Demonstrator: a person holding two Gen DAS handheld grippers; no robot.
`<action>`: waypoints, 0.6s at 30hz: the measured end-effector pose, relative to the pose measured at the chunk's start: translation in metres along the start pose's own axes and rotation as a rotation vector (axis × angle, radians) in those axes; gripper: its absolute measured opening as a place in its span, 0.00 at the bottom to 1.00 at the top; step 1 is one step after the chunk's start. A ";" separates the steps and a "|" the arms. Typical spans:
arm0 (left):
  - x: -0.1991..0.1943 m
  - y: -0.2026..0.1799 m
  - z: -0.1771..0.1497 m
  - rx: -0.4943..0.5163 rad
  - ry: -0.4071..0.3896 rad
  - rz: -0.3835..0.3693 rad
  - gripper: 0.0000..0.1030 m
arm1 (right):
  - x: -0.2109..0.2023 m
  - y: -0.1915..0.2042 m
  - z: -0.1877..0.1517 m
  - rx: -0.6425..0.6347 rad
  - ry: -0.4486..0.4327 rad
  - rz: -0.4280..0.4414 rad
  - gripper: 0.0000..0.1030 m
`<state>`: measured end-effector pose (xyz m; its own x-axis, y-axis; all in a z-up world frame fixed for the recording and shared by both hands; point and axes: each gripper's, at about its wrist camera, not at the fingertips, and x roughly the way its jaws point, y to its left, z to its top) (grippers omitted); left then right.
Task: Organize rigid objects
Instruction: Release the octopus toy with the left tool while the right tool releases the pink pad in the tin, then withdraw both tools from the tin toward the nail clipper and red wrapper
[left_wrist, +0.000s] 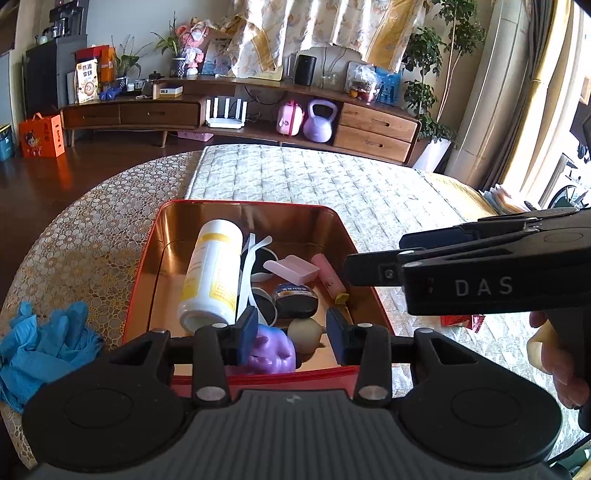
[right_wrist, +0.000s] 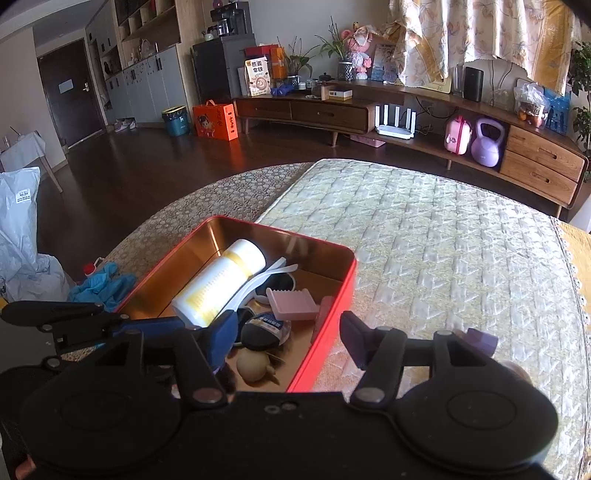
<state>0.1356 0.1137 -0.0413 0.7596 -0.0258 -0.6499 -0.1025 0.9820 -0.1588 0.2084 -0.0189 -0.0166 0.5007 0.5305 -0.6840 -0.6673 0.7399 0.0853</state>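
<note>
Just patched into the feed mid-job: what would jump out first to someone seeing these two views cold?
The red tin box with its shiny gold inside, sitting on the quilted table cover and crowded with small items. Most obvious in it is the white and yellow bottle lying on its side along the left wall, with a purple toy at the near edge. Left of the box lies a crumpled heap of blue gloves.

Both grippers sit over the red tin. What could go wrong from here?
1. The right gripper straddles the red tin's wall, so pulling sideways could drag the tin.
2. The left gripper hangs open just above the purple toy, which a dip could knock.
3. The two grippers are close enough to collide.
</note>
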 end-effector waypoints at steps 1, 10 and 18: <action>-0.002 -0.002 0.000 0.005 -0.002 -0.002 0.40 | -0.006 -0.002 -0.002 0.005 -0.007 0.000 0.61; -0.021 -0.022 -0.004 0.027 -0.021 -0.020 0.44 | -0.063 -0.024 -0.027 0.033 -0.083 -0.027 0.71; -0.028 -0.042 -0.010 0.045 -0.027 -0.048 0.55 | -0.100 -0.048 -0.064 0.065 -0.115 -0.082 0.80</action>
<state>0.1121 0.0712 -0.0236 0.7799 -0.0687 -0.6221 -0.0369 0.9872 -0.1554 0.1554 -0.1340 0.0009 0.6148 0.5083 -0.6031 -0.5864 0.8059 0.0813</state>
